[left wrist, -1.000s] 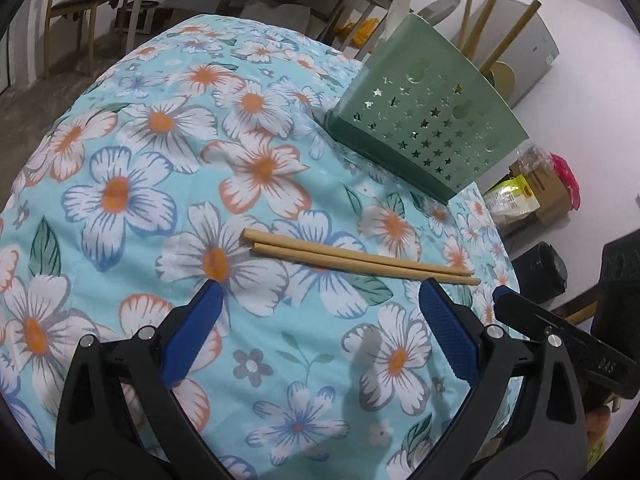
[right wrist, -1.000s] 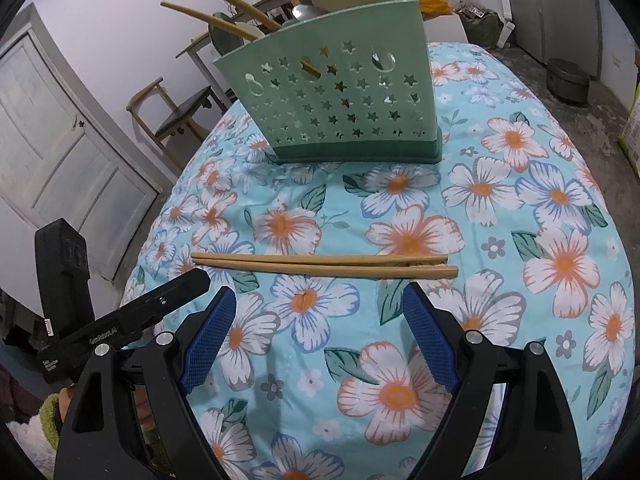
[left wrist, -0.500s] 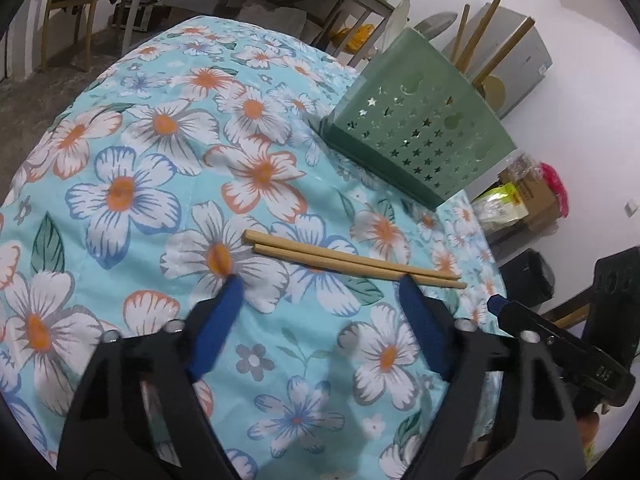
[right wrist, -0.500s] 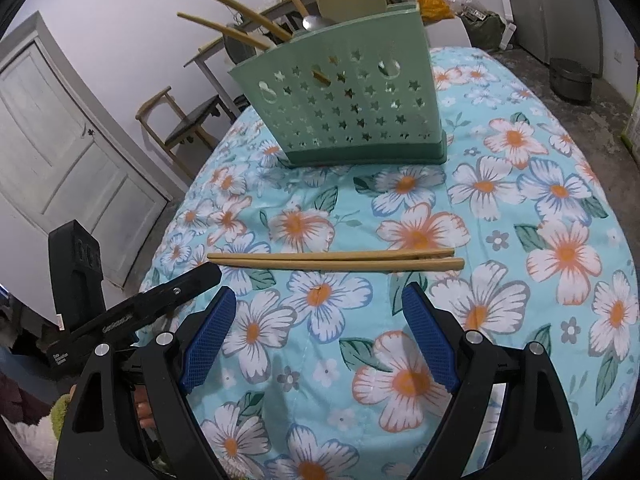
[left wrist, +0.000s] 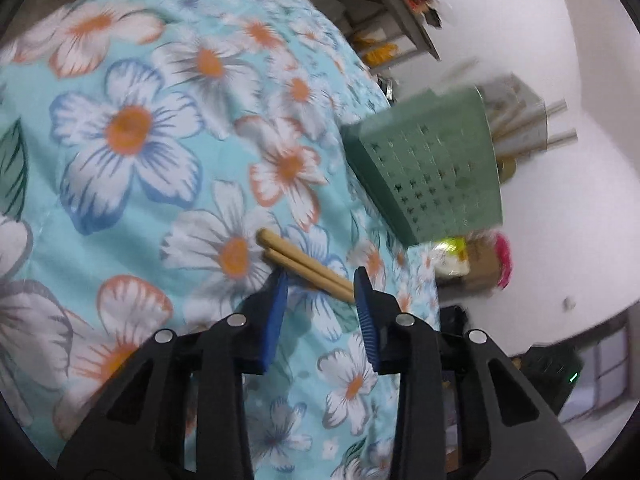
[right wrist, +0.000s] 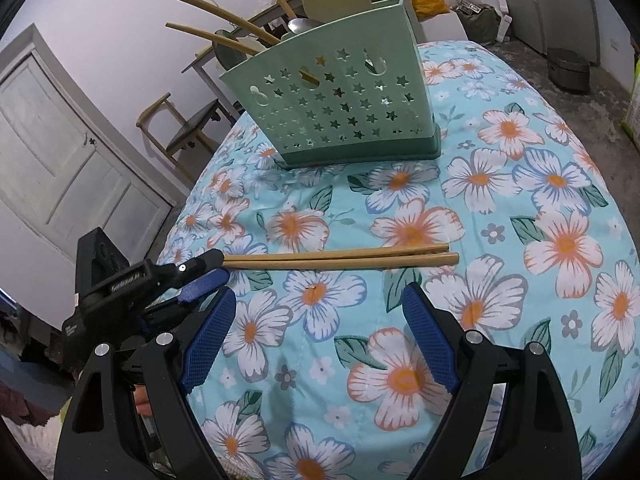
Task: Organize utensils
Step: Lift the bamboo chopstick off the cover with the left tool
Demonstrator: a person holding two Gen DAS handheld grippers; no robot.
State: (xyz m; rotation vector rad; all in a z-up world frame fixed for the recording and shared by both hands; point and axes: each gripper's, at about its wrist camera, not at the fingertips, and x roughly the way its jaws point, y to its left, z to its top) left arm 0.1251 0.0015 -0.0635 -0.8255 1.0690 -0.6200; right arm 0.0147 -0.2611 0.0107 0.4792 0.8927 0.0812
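The left gripper [left wrist: 320, 284] sits low at the table's left edge, its blue pads parted around the thin ends of a pair of wooden chopsticks [right wrist: 340, 258] but, as far as the blurred left wrist view shows, not yet pressed against them. The right gripper [right wrist: 316, 300] hovers wide open and empty over the near part of the floral tablecloth [right wrist: 520, 208], its pads short of the sticks and spaced well inside their length. The chopsticks lie flat and side by side, touching, their long axis running straight across the right gripper's front, thick ends toward the table's right side. From the left gripper they run lengthwise away, so that tool is plainly the nearer one and looks set to close on the tips. Beyond them, well apart, near the far edge, stands the green star-punched utensil holder [right wrist: 332, 108], upright, with more chopsticks and spoons leaning out of it, the likely destination for the pair.
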